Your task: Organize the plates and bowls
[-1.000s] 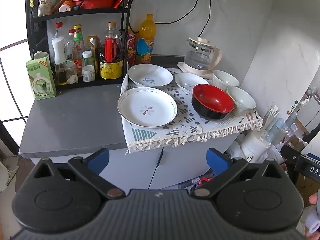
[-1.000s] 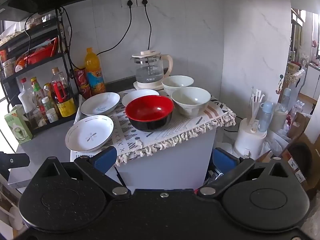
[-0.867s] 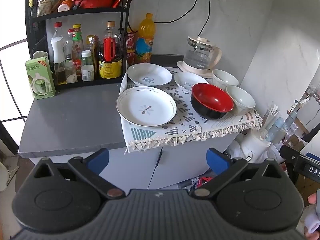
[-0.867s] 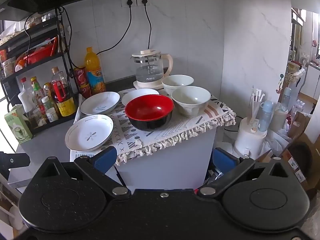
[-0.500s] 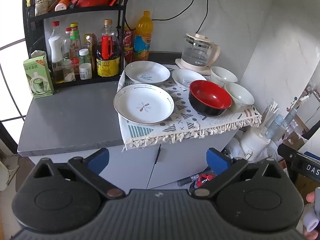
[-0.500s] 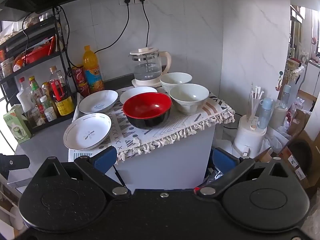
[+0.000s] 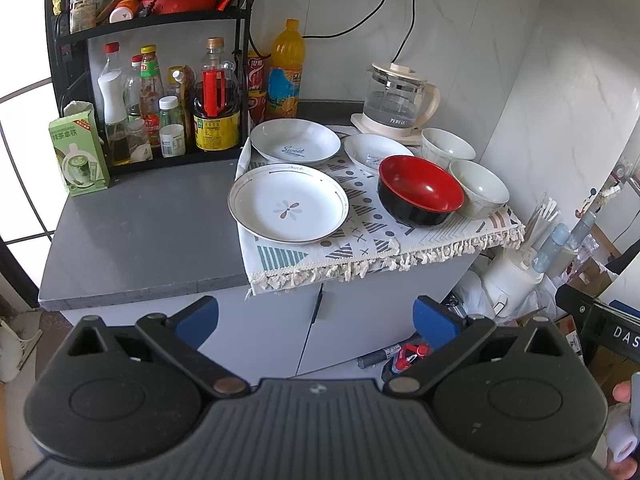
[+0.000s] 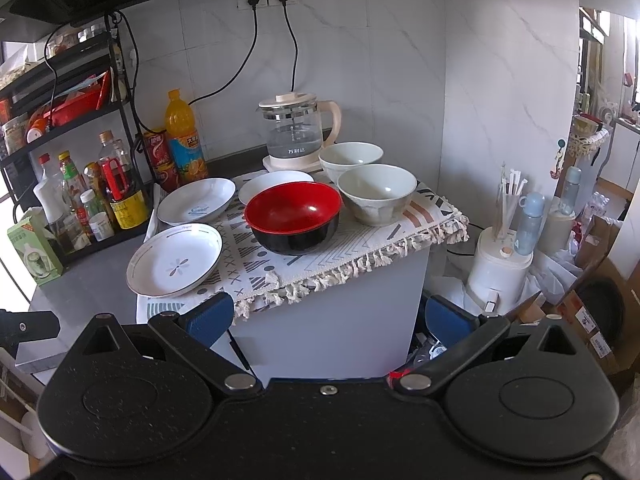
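Red-and-black bowl (image 8: 294,216) sat mid-cloth as the landmark; patterned cloth (image 8: 360,236) probably there to cushion the crockery. Flower plate (image 8: 175,260) lay left of it, two more plates (image 8: 196,201) behind-left, two pale bowls (image 8: 376,192) right and behind-right, kettle (image 8: 298,132) farther back. Nothing stacked yet. Left gripper (image 7: 316,316) and right gripper (image 8: 328,316) both spread wide, empty, held well short of the counter, likely squaring up for a first pick.
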Motion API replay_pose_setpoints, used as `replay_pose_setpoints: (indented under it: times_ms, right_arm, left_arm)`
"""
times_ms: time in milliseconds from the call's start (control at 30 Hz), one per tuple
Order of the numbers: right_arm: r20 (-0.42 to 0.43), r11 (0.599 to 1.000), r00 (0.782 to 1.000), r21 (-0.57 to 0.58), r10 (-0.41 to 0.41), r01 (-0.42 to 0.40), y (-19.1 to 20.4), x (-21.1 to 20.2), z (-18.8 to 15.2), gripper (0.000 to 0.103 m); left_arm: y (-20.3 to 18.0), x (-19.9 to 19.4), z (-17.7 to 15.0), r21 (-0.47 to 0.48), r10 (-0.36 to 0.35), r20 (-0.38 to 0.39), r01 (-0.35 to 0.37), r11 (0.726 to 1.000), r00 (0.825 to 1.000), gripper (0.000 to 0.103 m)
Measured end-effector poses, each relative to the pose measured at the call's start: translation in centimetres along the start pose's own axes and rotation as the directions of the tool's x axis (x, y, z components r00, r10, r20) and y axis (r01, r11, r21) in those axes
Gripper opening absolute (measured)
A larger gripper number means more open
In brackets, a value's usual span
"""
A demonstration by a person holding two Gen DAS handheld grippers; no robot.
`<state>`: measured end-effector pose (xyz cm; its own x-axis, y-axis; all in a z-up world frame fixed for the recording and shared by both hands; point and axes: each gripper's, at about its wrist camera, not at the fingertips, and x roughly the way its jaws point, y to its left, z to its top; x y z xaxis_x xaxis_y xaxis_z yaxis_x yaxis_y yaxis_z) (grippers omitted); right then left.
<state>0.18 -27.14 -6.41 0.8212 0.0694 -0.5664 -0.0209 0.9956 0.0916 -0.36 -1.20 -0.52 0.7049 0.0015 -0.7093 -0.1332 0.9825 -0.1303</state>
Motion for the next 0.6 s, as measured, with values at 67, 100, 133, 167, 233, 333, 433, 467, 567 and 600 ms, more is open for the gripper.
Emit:
replay_pose_setpoints:
  times_ms: [67, 100, 133, 167, 233, 333, 433, 467, 567, 600]
  right_arm:
    - [0.0, 1.0, 1.0, 0.0, -0.001, 0.001, -0.02, 0.01, -0.02, 0.103]
    - [0.001, 1.0, 1.0, 0.0, -0.001, 0.001, -0.03, 0.0, -0.01, 0.103]
    - [0.002, 1.0, 1.0, 0.002, 0.0, 0.0, -0.09, -0.03, 0.03, 0.103]
    - [0.003, 1.0, 1.0, 0.003, -0.001, 0.001, -0.07, -0.04, 0.06, 0.103]
    - [0.002, 1.0, 1.0, 0.004, -0.002, 0.002, -0.09, 0.02, 0.12, 0.103]
    - [0.002, 1.0, 1.0, 0.001, 0.0, 0.0, 0.04, 0.08, 0.12, 0.103]
    - [0.005, 1.0, 1.0, -0.003, 0.0, 0.0, 0.05, 0.1, 0.22, 0.103]
    - [0.006, 1.0, 1.0, -0.003, -0.001, 0.001, 0.08, 0.14, 0.27, 0.103]
    - [0.007, 1.0, 1.0, -0.007, -0.002, 0.002, 0.21, 0.29, 0.41, 0.103]
    - [0.007, 1.0, 1.0, -0.008, -0.002, 0.002, 0.27, 0.35, 0.49, 0.103]
  left_arm:
    - [0.03, -0.02, -0.02, -0.002, -0.001, -0.001, 0.001, 1.0, 1.0, 0.102]
    - [0.05, -0.01, -0.08, 0.0, -0.002, -0.001, 0.002, 1.0, 1.0, 0.102]
    - [0.06, -0.03, -0.12, 0.0, -0.003, 0.0, 0.003, 1.0, 1.0, 0.102]
    - [0.06, -0.01, -0.13, 0.001, -0.004, 0.001, 0.004, 1.0, 1.0, 0.102]
    - [0.05, -0.06, -0.15, 0.0, -0.005, 0.002, 0.005, 1.0, 1.0, 0.102]
    - [-0.24, -0.01, -0.03, 0.002, -0.005, 0.002, 0.005, 1.0, 1.0, 0.102]
    - [-0.38, 0.04, 0.12, 0.003, -0.005, 0.003, 0.005, 1.0, 1.0, 0.102]
    - [-0.41, 0.04, 0.14, 0.002, -0.005, 0.003, 0.005, 1.0, 1.0, 0.102]
    - [-0.44, 0.05, 0.14, 0.004, -0.005, 0.004, 0.005, 1.0, 1.0, 0.102]
    - [-0.42, 0.04, 0.16, 0.005, -0.005, 0.003, 0.005, 1.0, 1.0, 0.102]
